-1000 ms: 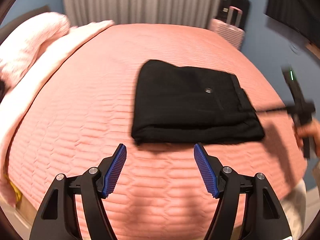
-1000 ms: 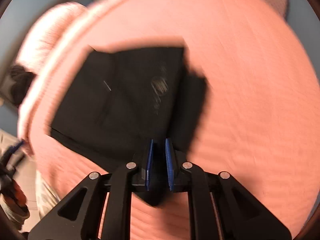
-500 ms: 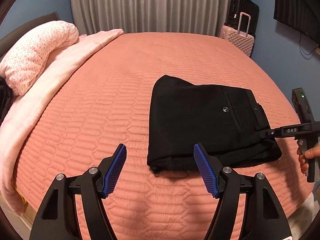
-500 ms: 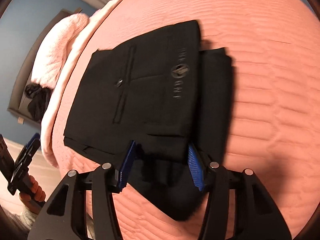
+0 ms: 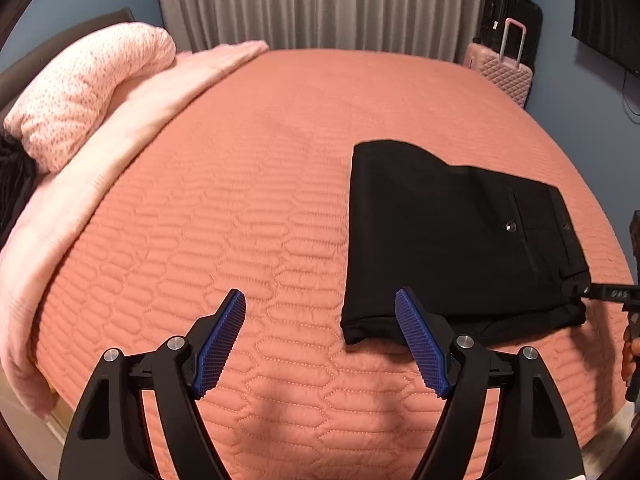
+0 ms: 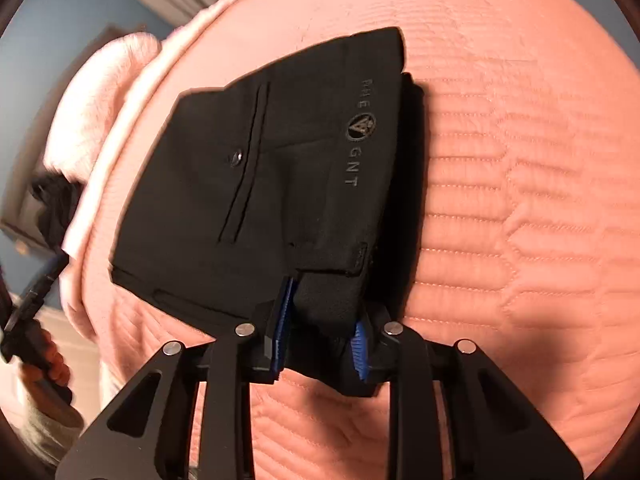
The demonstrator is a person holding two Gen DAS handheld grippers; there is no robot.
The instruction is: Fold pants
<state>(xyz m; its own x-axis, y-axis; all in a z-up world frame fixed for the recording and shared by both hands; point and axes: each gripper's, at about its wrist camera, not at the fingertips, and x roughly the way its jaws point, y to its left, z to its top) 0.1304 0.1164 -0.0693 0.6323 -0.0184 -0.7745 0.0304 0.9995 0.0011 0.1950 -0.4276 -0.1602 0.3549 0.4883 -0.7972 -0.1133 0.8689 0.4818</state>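
Two tools are in your hands. Your right tool (image 6: 320, 332) has its blue pads (image 6: 281, 320) pressed on a thick bunch of black cloth at the near edge of the pants (image 6: 256, 184), so it is clamped on the pants. Your left tool (image 5: 320, 340) has its pads (image 5: 218, 344) wide apart and holds nothing; it hangs above the bedspread (image 5: 240, 200), with its right pad just in front of the near left corner of the pants (image 5: 452, 240).

The pants are folded into a flat black packet and lie on the right part of the bed. The back pocket with its button (image 6: 237, 157) faces up, and a grey logo (image 6: 360, 128) is printed near the waistband. In the left wrist view, your right tool (image 5: 612, 294) touches the right edge of the packet.

Further out, a pale pink blanket (image 5: 132, 128) and a speckled pillow (image 5: 88, 84) lie along the left side of the bed. Behind the bed there are grey curtains (image 5: 320, 4), and a pink suitcase (image 5: 502, 74) stands next to a black one (image 5: 508, 20).
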